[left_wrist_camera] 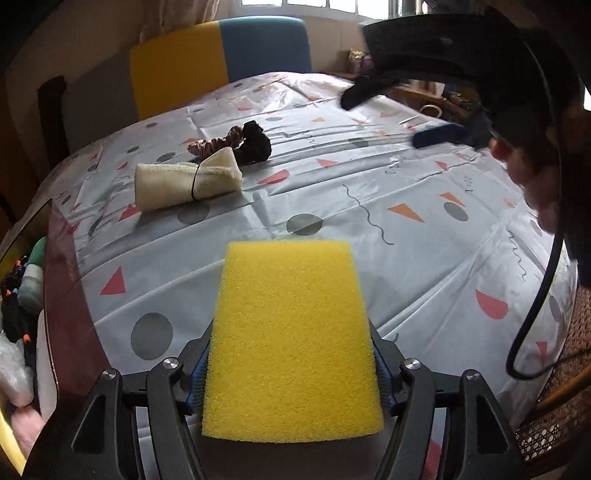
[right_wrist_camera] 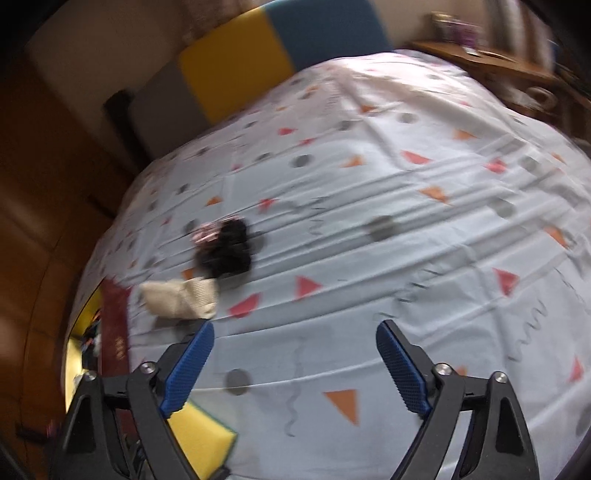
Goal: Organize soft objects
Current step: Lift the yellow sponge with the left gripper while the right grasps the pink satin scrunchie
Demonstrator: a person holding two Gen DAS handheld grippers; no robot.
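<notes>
Far left, past the table's edge, I had a yellow-rimmed bin (left_wrist_camera: 22,295) with soft odds and ends already piled inside, the likely home for the rest, I judged. Next along, on the tablecloth (left_wrist_camera: 424,266), lay the cream rolled towel (left_wrist_camera: 186,181), cinched by a thin black band, with the pink scrunchie (left_wrist_camera: 214,142) and black scrunchie (left_wrist_camera: 255,142) bunched just behind it, touching one another.

Centre stage, my left gripper (left_wrist_camera: 291,376) was clamped on the yellow sponge (left_wrist_camera: 291,339), blue pads pressing both long edges, the block jutting forward above the cloth. Light, springy foam, I reckoned: it would squash before it slipped, so a grip across the narrow width near one end suited it, nothing fragile to fear.

Over to the right, my right gripper (right_wrist_camera: 295,365) stood wide apart and empty above bare cloth, blurred, with a corner of the sponge peeking in at its lower left.

The cloth itself looked glossy and creased, patterned in grey dots and orange and pink triangles; likely slick under anything dragged. Beyond it stood a yellow-and-blue chair back (left_wrist_camera: 218,62), a bright window (left_wrist_camera: 314,3) and a cluttered wooden shelf (right_wrist_camera: 491,70) at far right.
</notes>
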